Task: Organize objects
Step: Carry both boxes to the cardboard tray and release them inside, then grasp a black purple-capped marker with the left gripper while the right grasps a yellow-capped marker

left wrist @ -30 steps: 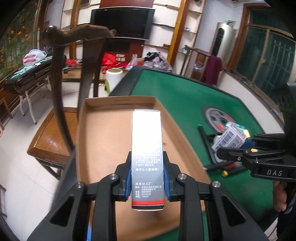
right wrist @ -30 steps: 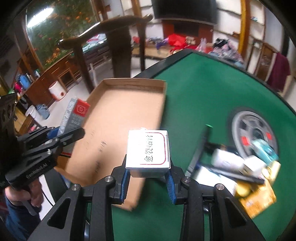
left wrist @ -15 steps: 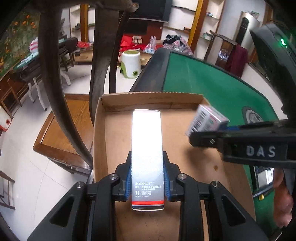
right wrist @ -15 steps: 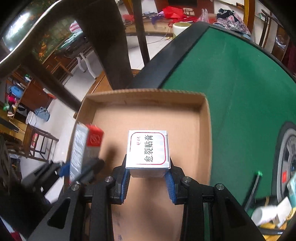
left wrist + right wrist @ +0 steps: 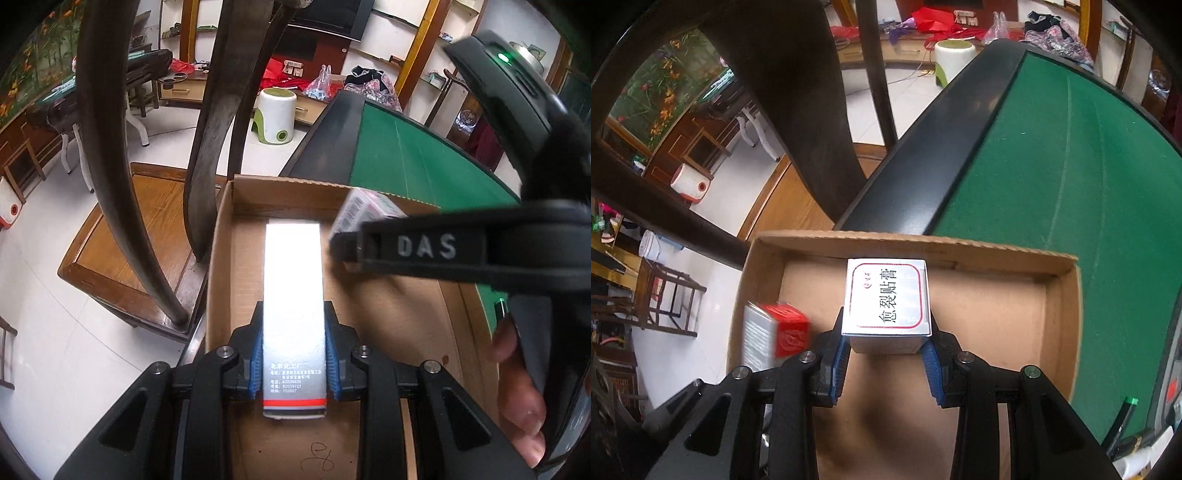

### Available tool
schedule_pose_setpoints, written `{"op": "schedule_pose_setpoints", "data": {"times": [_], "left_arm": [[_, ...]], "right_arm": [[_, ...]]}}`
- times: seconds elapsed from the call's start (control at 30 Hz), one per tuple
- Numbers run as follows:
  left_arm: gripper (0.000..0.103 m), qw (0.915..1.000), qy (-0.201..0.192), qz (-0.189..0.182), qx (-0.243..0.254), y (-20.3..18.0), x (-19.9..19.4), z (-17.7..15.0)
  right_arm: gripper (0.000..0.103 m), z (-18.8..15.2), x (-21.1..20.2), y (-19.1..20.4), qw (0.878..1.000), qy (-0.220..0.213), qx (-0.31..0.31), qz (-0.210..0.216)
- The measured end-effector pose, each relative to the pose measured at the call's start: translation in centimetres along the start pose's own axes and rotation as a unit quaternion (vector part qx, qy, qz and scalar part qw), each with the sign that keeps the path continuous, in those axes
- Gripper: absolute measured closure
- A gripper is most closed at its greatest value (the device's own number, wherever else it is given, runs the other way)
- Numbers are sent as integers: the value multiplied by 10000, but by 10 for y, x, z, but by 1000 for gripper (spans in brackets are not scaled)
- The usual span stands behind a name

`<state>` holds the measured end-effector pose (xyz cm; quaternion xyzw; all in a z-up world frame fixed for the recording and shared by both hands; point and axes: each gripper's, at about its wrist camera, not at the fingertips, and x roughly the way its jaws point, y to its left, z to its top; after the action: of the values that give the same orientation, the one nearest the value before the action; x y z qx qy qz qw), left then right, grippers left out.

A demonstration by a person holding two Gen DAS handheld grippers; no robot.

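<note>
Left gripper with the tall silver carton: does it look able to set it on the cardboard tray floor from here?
Probably yes. The left gripper holds the tall silver carton over the brown cardboard tray, bare beneath. The right gripper, its jaws opening around the small white carton, sits alongside, not underneath.

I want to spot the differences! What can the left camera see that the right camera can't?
Only the left camera shows the person's fingers on the right gripper's handle, its green light, and a scribble on the cardboard tray's floor.

Only the right camera shows the white box's red-bordered label, the long silver box's red end, and a white roll on the floor.

Both show the cardboard tray at the edge of the green table, both boxes over it, and a white-and-green stool. The right gripper's jaws are opening around the white box.
</note>
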<state>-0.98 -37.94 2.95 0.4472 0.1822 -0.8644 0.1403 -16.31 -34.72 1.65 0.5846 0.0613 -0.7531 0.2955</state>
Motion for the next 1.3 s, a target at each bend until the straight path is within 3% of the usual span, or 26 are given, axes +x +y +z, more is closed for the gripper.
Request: {"op": "schedule_pose_setpoints", "data": {"times": [0.13,0.23,0.43,0.6,0.77,0.87,0.93,1.07,1.3], "left_arm": [[72,10000,-6,-74,-22,-1,0,3],[64,9999,-107,-85,-30,-1,-4,2],[59,9995,-235,-178,-125,-1,-18,-2],[59,9983,-468,-337,114,-18,-44,-16],[58,9925,-557,-613,904,-66,-64,-41],[53,9826,-485,-860,1575,-111,-71,-59],[53,9708,-423,-989,2142,-145,-72,-74],[53,9393,-186,-1090,3247,-206,-64,-105],[53,9150,551,-394,3978,-246,-16,-124]], "right_arm": [[47,0,-5,1,9998,-165,-63,-97],[38,-1,-19,4,9988,-454,-140,-66],[36,-16,-57,-3,9966,-814,-45,130],[36,-63,-97,-31,9940,-1077,-7,174],[36,-130,-148,-87,9895,-1434,90,185],[34,-170,-173,-131,9852,-1648,387,278],[32,-196,-188,-159,9819,-1752,611,368],[32,-243,-205,-204,9763,-1955,882,295],[31,-284,-214,-253,9680,-2135,1204,531]]}}
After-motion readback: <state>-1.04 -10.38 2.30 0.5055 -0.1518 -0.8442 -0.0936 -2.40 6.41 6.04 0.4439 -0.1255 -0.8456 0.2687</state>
